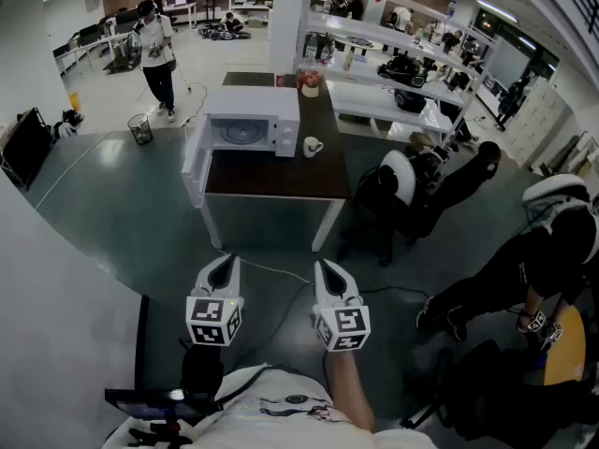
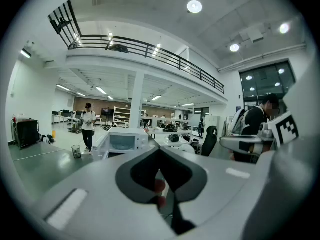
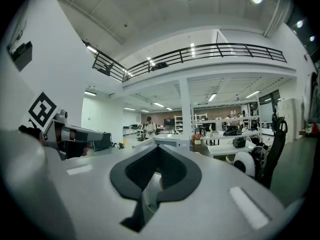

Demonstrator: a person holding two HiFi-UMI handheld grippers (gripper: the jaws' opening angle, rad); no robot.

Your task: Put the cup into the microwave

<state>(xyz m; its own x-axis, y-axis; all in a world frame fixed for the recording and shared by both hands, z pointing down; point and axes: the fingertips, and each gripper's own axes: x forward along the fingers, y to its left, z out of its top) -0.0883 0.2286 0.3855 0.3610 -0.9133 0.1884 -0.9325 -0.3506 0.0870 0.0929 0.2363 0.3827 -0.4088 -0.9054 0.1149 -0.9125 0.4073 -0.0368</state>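
a: where's the cup (image 1: 312,146)?

b: it's standing upright on the dark bench (image 1: 276,178), just beside the right side of the microwave (image 1: 255,120). it's outside the oven and nothing has hold of it.

a: and the microwave?

b: white, on the back left part of the bench. its door (image 1: 196,162) is swung wide open to the left, out past the bench edge.

a: how about the jaws?

b: the left gripper (image 1: 225,267) has its jaws closed tip to tip with nothing held between them. the right gripper (image 1: 328,274) is the same, pressed together and empty. the two are side by side over the grey floor, well apart from the bench. both point toward it, close to level.

a: what does the left gripper view show ahead?

b: the open microwave, small, just above and left of the closed tips.

a: anything else around?

b: a person (image 1: 155,50) stands on the floor beyond the bench at the far left, with a small bin (image 1: 140,129) near them. a black and white chair (image 1: 398,181) sits just right of the bench.
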